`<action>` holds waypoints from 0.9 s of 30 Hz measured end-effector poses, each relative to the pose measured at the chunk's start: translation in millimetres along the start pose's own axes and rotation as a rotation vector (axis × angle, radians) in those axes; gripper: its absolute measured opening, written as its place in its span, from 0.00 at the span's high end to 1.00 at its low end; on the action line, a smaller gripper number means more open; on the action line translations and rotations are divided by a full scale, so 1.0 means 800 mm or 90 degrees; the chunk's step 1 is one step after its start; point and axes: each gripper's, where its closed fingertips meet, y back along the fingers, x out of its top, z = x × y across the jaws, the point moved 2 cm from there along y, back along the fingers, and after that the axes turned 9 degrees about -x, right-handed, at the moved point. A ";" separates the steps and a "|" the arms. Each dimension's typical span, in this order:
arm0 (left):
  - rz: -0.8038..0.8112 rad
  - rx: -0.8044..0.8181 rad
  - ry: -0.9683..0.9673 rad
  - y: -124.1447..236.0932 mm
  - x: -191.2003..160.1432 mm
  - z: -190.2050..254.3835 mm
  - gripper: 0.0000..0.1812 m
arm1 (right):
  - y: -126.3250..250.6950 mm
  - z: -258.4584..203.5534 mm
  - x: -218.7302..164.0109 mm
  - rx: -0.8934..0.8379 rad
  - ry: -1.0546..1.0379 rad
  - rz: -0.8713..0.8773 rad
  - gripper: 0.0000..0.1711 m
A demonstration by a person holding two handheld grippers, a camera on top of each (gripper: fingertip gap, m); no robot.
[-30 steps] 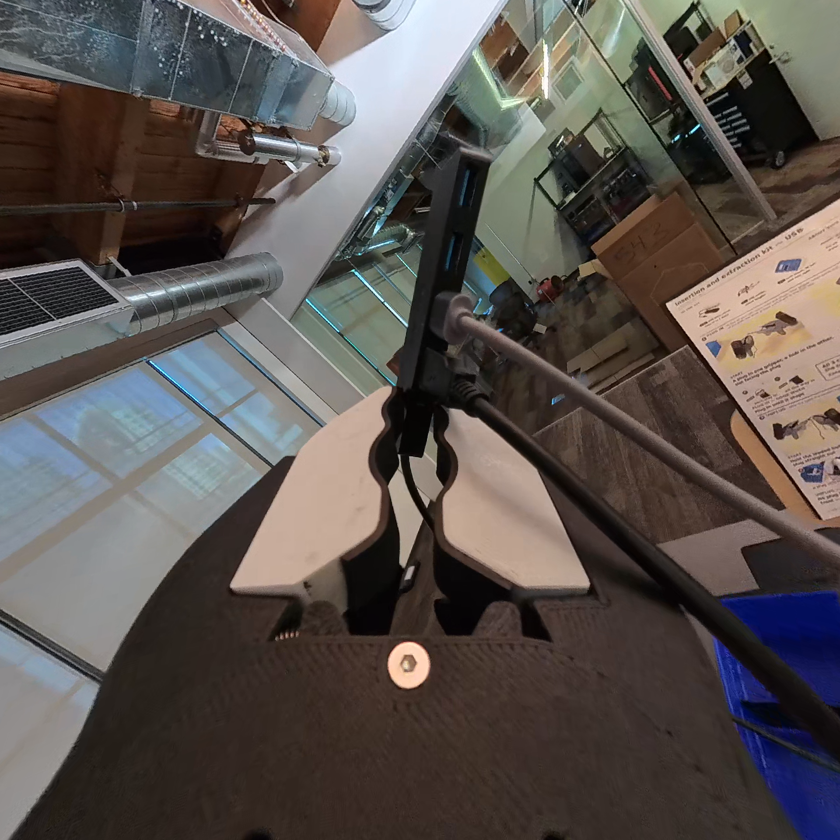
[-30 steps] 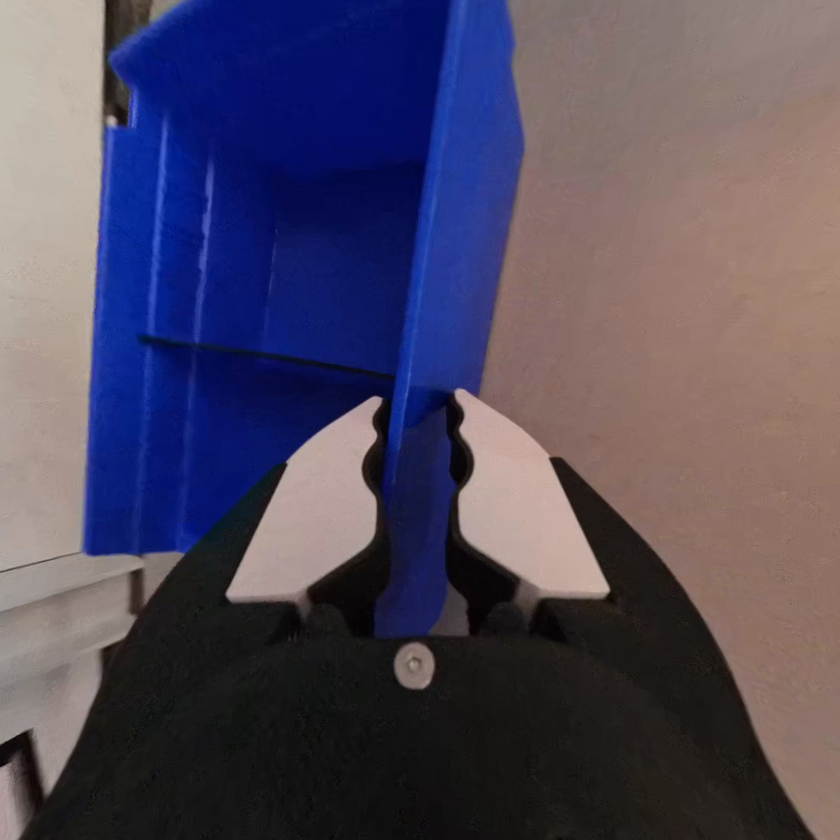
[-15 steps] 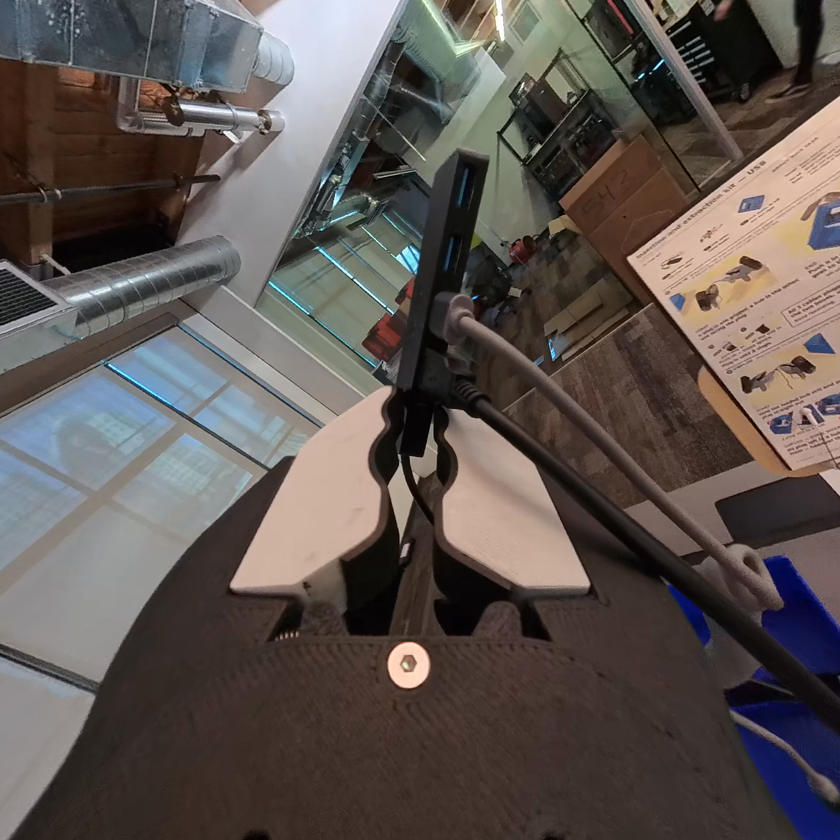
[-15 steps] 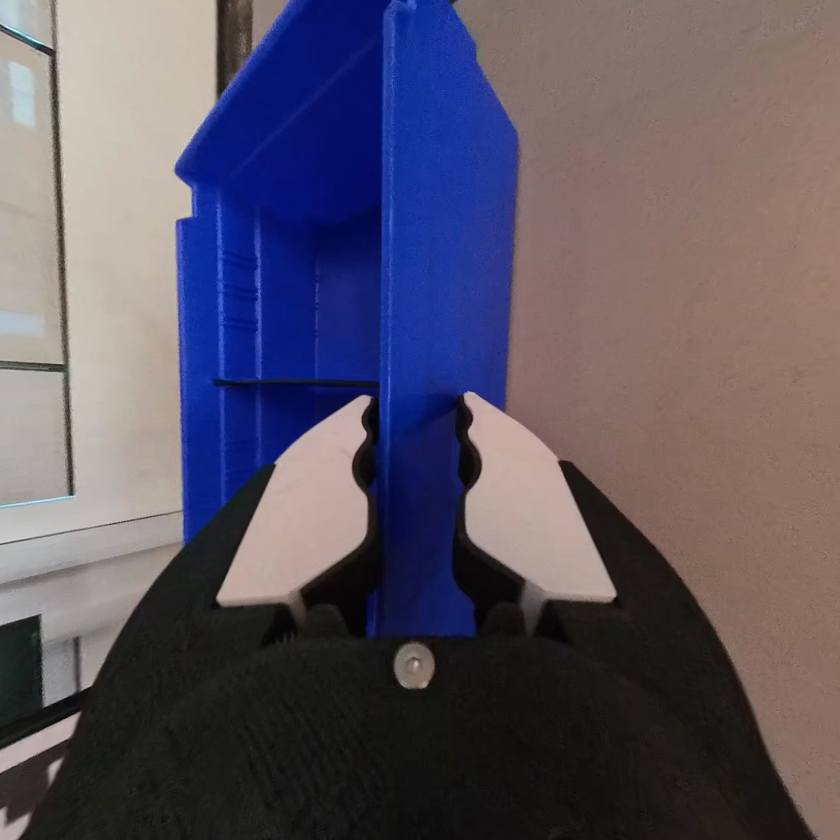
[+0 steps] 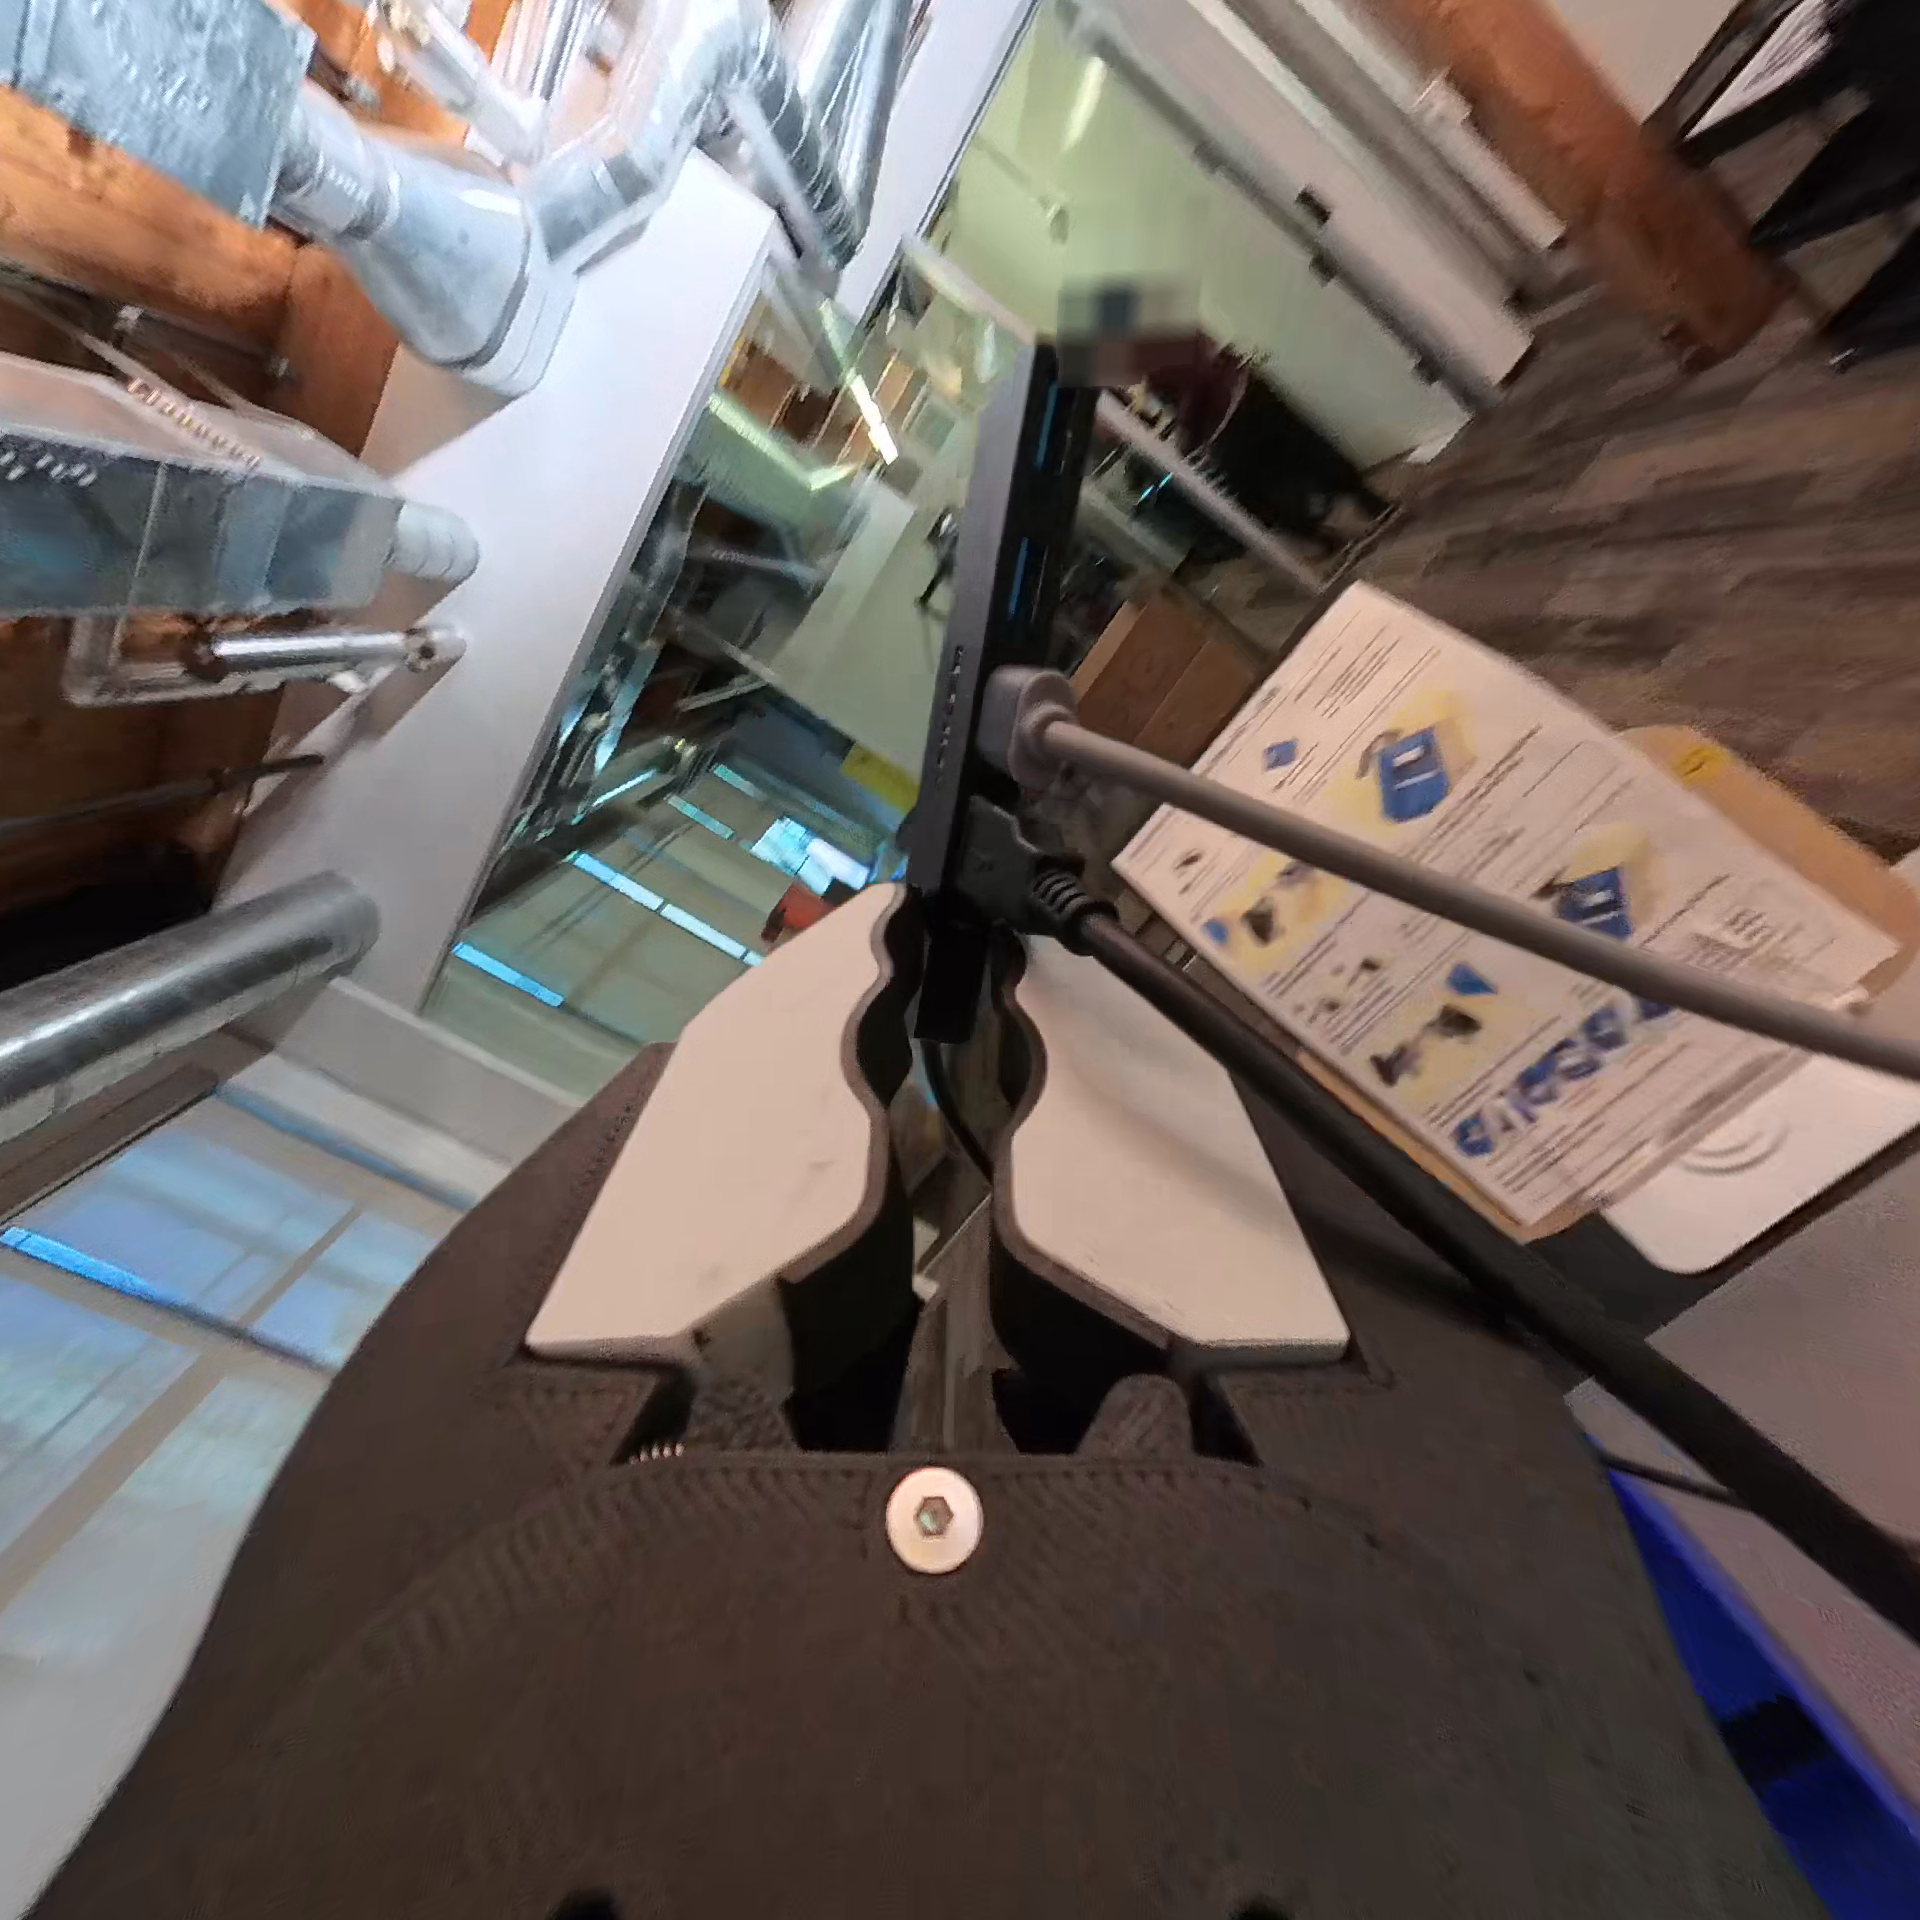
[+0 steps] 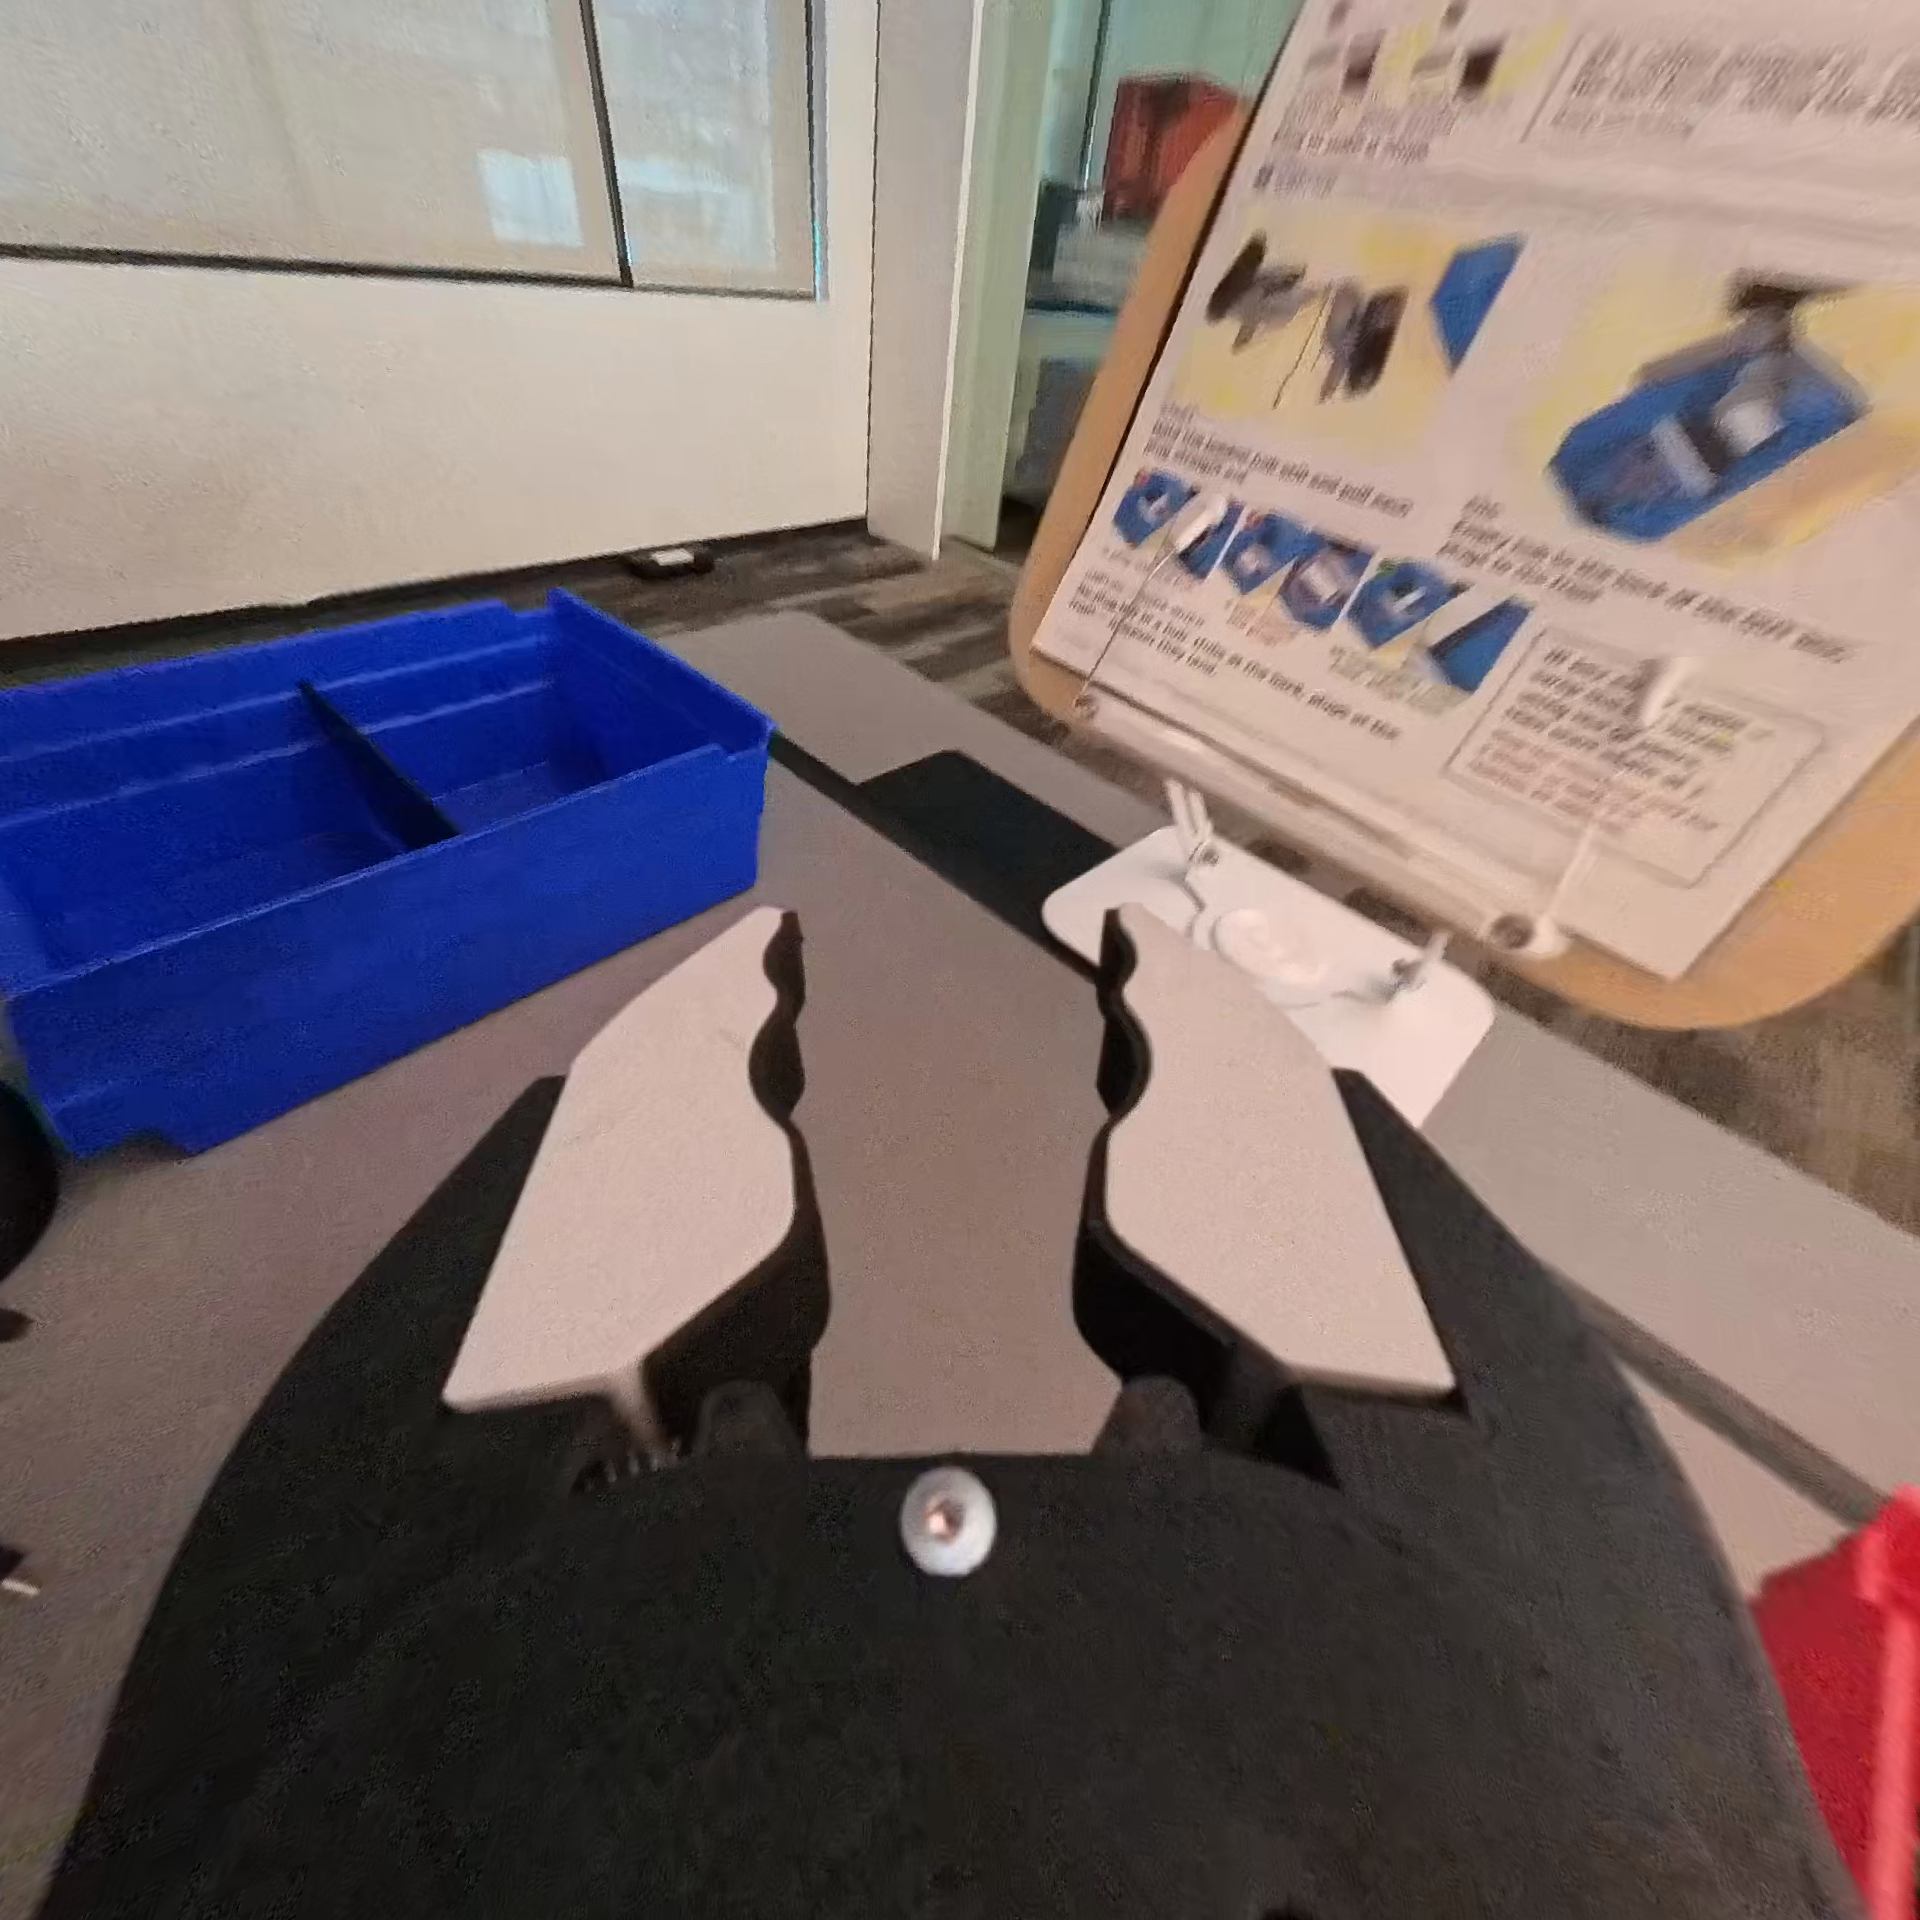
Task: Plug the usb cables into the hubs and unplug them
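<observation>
Left hand-held gripper pinches the light, rigid hub low; right hand-held gripper gapes empty — grab the grey cable by its stiff plug.

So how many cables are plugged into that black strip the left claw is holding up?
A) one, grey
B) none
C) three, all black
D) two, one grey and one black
D: the left gripper pinches the lower end of the black hub, and a grey cable and a black cable both enter its side, the black one nearer the fingers.
</observation>
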 end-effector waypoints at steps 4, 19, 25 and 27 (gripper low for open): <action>0.093 -0.099 -0.014 -0.032 -0.002 0.098 0.94 | 0.068 0.062 0.054 -0.039 -0.106 0.133 0.60; 0.121 -0.089 -0.120 -0.123 -0.195 0.417 0.94 | 0.150 0.061 0.111 0.041 0.177 0.274 0.58; 0.092 -0.142 -0.185 -0.136 -0.238 0.505 0.94 | 0.097 0.023 0.059 -0.117 0.628 0.224 0.60; 0.104 -0.153 -0.197 -0.134 -0.243 0.525 0.94 | 0.075 0.015 0.038 -0.147 0.711 0.205 0.68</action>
